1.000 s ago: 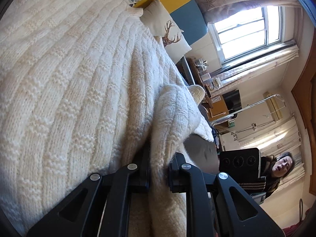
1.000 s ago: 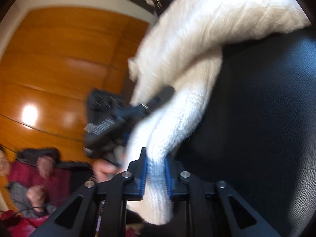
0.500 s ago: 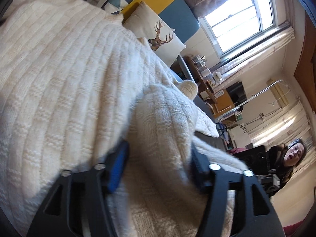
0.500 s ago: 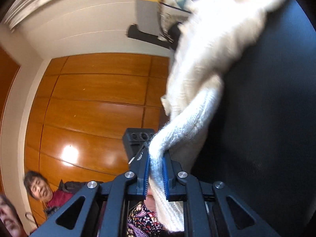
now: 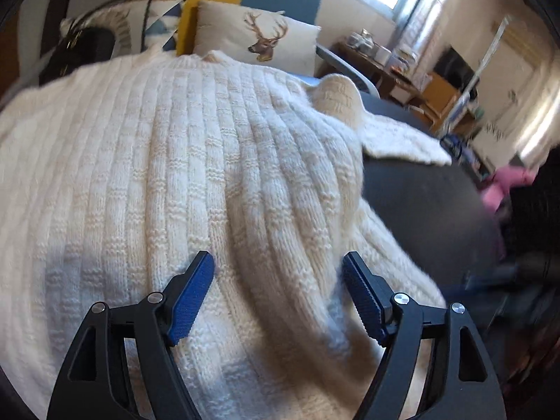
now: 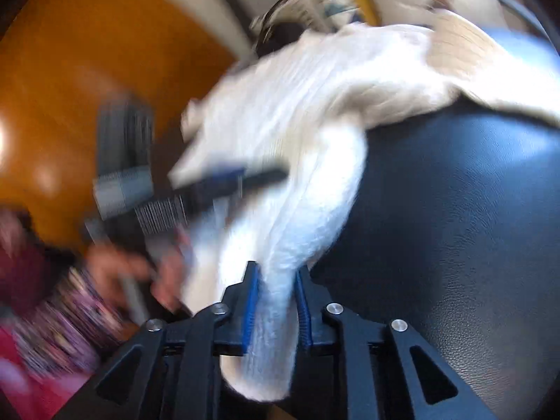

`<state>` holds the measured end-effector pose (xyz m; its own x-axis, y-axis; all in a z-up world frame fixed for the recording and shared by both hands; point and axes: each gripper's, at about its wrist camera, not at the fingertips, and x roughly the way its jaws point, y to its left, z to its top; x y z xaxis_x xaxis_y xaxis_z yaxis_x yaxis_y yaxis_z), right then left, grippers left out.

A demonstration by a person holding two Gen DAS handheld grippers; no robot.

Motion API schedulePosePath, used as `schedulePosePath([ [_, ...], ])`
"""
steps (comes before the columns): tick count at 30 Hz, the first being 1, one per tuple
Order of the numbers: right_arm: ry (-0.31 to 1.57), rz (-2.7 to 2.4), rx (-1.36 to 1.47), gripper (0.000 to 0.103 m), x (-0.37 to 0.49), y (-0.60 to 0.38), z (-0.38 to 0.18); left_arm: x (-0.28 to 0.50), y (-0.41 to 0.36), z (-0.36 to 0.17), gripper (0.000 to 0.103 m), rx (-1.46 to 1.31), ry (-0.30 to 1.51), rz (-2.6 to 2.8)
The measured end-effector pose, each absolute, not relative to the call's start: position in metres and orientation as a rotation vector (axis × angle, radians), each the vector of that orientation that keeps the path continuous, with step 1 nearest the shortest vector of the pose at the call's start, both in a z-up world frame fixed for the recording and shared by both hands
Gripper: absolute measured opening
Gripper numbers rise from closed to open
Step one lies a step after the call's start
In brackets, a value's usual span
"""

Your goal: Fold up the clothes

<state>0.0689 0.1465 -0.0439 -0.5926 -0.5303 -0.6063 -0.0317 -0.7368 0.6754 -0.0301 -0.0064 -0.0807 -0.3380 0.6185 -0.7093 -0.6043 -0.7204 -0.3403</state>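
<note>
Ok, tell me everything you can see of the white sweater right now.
The sweater is a cream, chunky ribbed knit, soft and fuzzy-looking. It lies spread over the dark leather-like seat, its body bulging up in front of the deer cushion. One long part, probably a sleeve, hangs off the edge, pinched in the right gripper. The left gripper is open above the body; whether its fingers touch the knit is unclear.
</note>
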Motion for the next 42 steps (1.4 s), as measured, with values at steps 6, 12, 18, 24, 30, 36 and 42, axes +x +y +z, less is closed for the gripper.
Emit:
schedulePosePath([
  [6,-1.532,-2.294,1.114,0.028,0.054,0.223,-0.078,-0.018,0.005,-0.081,0.081,-1.067,0.171,2.147],
  [12,-1.641,-2.251,1.099,0.02,0.018,0.23,-0.104,-0.029,-0.015,-0.083,0.073,-1.084,-0.032,2.103],
  [18,-1.632,-2.26,1.13,0.02,-0.017,0.224,-0.102,-0.043,-0.039,-0.09,0.048,-1.099,-0.26,2.069],
  [24,-1.694,-2.206,1.011,0.0,-0.024,0.222,-0.117,-0.042,-0.037,-0.09,0.048,-1.092,-0.253,2.078],
  [30,-1.712,-2.342,0.87,0.0,0.029,0.249,-0.095,-0.044,-0.039,-0.092,0.048,-1.092,-0.285,2.06],
  [36,-1.68,-2.385,1.119,0.025,0.03,0.254,-0.091,-0.046,-0.041,-0.093,0.048,-1.091,-0.306,2.053],
  [42,-1.646,-2.339,1.194,0.026,-0.007,0.248,-0.099,-0.049,-0.042,-0.094,0.048,-1.094,-0.322,2.038],
])
